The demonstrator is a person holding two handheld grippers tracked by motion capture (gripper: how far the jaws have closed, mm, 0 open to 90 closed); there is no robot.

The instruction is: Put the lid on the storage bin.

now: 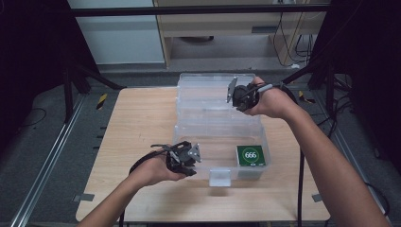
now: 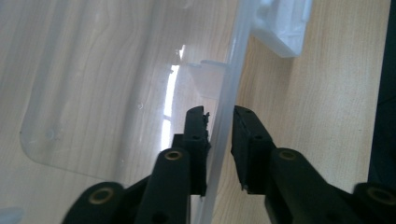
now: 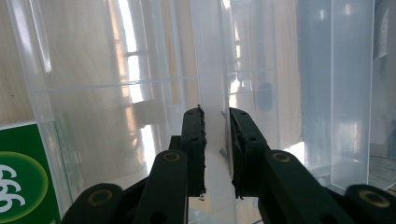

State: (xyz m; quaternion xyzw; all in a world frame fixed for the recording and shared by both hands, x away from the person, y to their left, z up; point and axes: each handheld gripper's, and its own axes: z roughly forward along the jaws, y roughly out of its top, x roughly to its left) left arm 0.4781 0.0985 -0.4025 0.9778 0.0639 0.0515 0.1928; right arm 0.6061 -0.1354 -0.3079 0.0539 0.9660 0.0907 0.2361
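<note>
Pinching the clear plastic storage box's (image 1: pixel 220 137) near wall, left claw (image 2: pixel 219 140) was clenched on its rim; farther off, right claw (image 3: pixel 216 140) gripped the far wall, prob. to steady/lift it. Green pack (image 1: pixel 250 156) sat inside, btw. them.

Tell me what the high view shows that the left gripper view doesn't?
The high view alone takes in the whole clear plastic box with its lid open at the back, the green pack marked 666 inside it, both forearms, and the right gripper at the box's far right wall. The left gripper view alone shows up close how the left gripper has its black jaws on either side of the box's thin clear rim. Both show the wooden table, the box and its white latch.
</note>
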